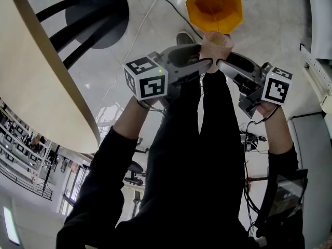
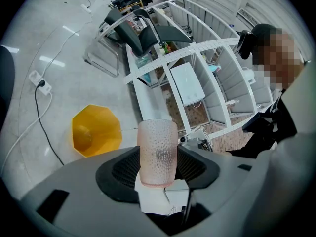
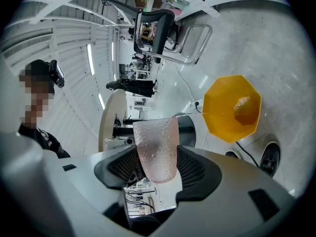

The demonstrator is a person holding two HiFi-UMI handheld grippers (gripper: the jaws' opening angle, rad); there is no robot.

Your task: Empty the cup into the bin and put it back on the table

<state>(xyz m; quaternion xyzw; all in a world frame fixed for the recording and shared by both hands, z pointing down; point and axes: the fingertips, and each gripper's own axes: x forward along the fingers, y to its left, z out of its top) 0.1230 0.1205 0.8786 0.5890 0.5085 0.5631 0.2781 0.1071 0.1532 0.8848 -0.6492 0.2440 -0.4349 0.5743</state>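
Observation:
A pink dimpled translucent cup (image 1: 216, 44) hangs in the air just on my side of the yellow bin (image 1: 213, 7) on the floor. My left gripper (image 1: 205, 62) and my right gripper (image 1: 225, 62) clamp it from opposite sides. In the left gripper view the cup (image 2: 157, 152) sits mouth-up between the black pads (image 2: 123, 169) of the left gripper (image 2: 157, 171), with the bin (image 2: 95, 130) at lower left. In the right gripper view the cup (image 3: 157, 149) sits the same way in the right gripper (image 3: 157, 168). An orange lump (image 3: 243, 108) lies inside the bin (image 3: 231, 107).
The round pale table (image 1: 31, 77) curves along the left, with a black pedestal base (image 1: 98, 9) beneath it. A cable (image 1: 166, 7) runs across the glossy floor by the bin. My dark trouser legs and a shoe (image 1: 184, 37) are below the grippers. White shelving (image 2: 197, 68) stands further off.

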